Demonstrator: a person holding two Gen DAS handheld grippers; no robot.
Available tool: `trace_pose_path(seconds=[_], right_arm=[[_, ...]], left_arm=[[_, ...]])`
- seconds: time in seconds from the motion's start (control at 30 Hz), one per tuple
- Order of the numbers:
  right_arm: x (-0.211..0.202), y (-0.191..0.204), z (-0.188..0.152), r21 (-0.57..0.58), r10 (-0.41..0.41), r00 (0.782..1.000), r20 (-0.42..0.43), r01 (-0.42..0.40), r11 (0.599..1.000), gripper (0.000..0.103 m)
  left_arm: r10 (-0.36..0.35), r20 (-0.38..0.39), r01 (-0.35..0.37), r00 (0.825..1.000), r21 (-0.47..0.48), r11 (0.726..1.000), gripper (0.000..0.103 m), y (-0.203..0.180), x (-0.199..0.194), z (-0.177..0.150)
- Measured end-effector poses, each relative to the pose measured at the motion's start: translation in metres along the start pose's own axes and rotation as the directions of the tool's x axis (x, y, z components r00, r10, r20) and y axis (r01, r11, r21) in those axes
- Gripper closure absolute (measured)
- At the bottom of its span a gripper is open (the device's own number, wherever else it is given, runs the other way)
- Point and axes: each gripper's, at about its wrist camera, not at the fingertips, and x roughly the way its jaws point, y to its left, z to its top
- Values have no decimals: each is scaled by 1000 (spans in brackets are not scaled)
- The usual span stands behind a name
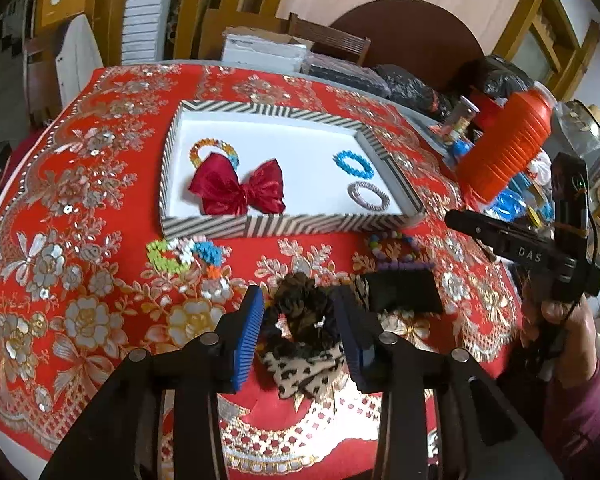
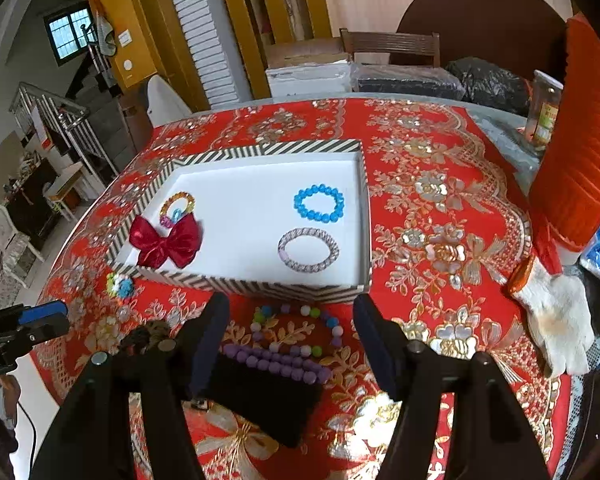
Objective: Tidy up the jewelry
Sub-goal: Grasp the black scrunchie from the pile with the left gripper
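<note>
Left tongs (image 1: pixel 300 320) open astride the leopard scrunchie (image 1: pixel 304 344) on the table (image 1: pixel 100 280), 6 o'clock of the tray (image 1: pixel 284 226); right tongs (image 2: pixel 292 332) open; soft, light, pinch bunched fabric mid-ring.

Tablecloth (image 2: pixel 428 216): red, gold and silver floral pattern. Tray (image 2: pixel 260 148): black-and-white striped rim, white inside. Bow (image 2: pixel 166 244): dark red. Bracelets: bright blue one (image 2: pixel 319 203); silver-grey one (image 2: pixel 308 250); purple one (image 2: pixel 276 362). Scrunchie (image 1: pixel 300 344): leopard print. Pads (image 1: pixel 246 340): blue, ridged.
</note>
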Motion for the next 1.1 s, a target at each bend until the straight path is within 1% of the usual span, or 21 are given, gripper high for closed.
trace_pose_path(seconds=[0.17,0.33,0.43,0.5,0.57,0.67,0.7,0.77,0.8,0.83,0.93,1.03,1.07,1.1], right_arm=[[8,2,-7,-22,23,999,-47,-24,999,36],[11,-4,-9,-19,-11,998,-56,10,1000,36],[13,-17,-9,11,-18,997,-73,19,1000,36],[18,-26,-10,33,-2,995,-105,6,999,36],[23,-33,-12,49,3,992,-123,3,999,36],[33,-40,-17,61,-6,988,-152,16,998,37],[36,-41,-17,64,-13,987,-159,24,998,40],[44,-43,-17,59,-24,985,-169,34,998,42],[48,-42,-16,49,-24,984,-174,33,998,43],[51,-40,-15,41,-26,984,-177,33,999,44],[66,-34,-9,-1,-47,982,-184,48,999,51],[80,-30,-6,-35,-78,979,-187,73,997,63],[86,-29,-6,-44,-84,978,-190,77,996,71],[90,-29,-6,-43,-66,981,-180,59,997,76]], left_arm=[[-25,-60,27,998,26,999,77,-5,16,-11],[-30,-88,37,996,77,996,77,-20,26,-17],[-11,-104,25,995,133,991,77,-31,35,-21],[13,-119,6,993,156,988,77,-35,44,-21],[26,-129,-5,991,164,986,77,-35,51,-21],[42,-149,-20,988,145,989,77,-30,62,-18],[39,-152,-18,988,139,990,77,-27,64,-17],[35,-158,-15,987,126,992,77,-22,68,-16],[31,-158,-12,987,117,993,82,-20,70,-15],[22,-161,-5,987,103,995,91,-16,70,-14],[-15,-165,25,986,55,998,101,-4,70,-10],[-27,-152,32,988,33,999,103,4,65,-8],[-36,-151,39,988,20,999,103,8,63,-7],[-47,-152,48,987,6,999,103,11,61,-7]])
